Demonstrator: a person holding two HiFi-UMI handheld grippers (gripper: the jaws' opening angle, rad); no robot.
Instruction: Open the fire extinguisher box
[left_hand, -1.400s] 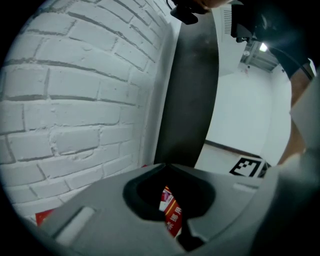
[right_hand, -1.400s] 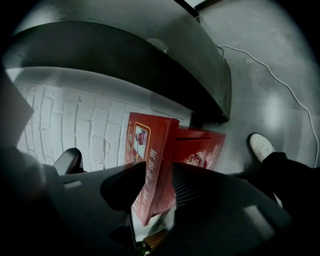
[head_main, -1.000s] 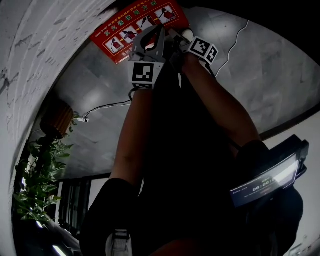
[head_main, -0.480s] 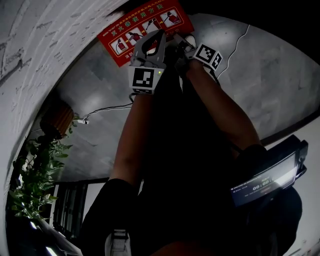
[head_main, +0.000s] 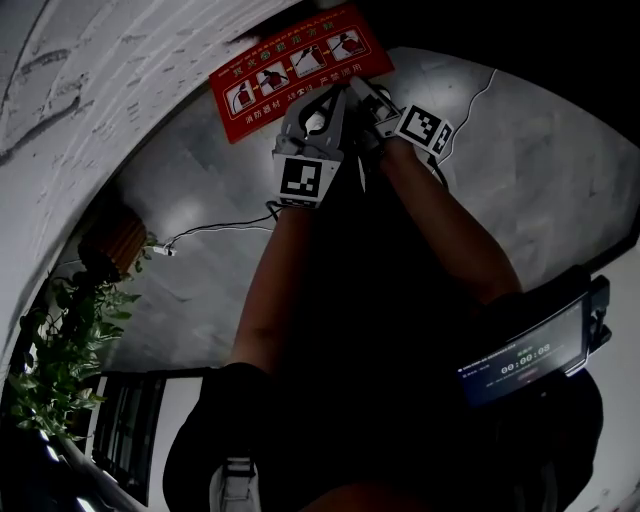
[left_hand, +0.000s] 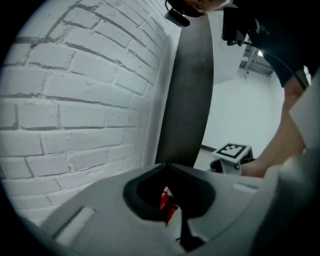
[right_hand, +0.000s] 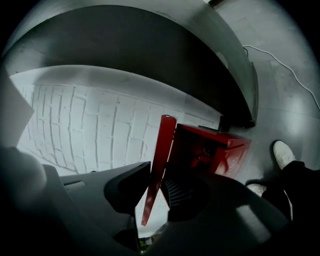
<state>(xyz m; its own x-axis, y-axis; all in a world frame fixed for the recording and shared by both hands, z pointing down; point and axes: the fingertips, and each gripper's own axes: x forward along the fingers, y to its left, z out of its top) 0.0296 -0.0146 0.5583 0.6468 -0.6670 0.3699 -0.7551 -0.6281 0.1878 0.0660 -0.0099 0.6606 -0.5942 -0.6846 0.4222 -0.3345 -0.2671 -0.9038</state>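
As the right claw (right_hand: 156, 176) has just been closing onto the flat red metal lid (right_hand: 163, 145), the left claw (left_hand: 166, 166) pinches it too | lid higher than a second ago | red steel box (right_hand: 220, 150) by white brick wall (right_hand: 75, 125) stands ajar.

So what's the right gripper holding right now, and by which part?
The right gripper, whose jaws have just been closing, pinches the red metal lid of the open fire extinguisher box by its thin free edge.
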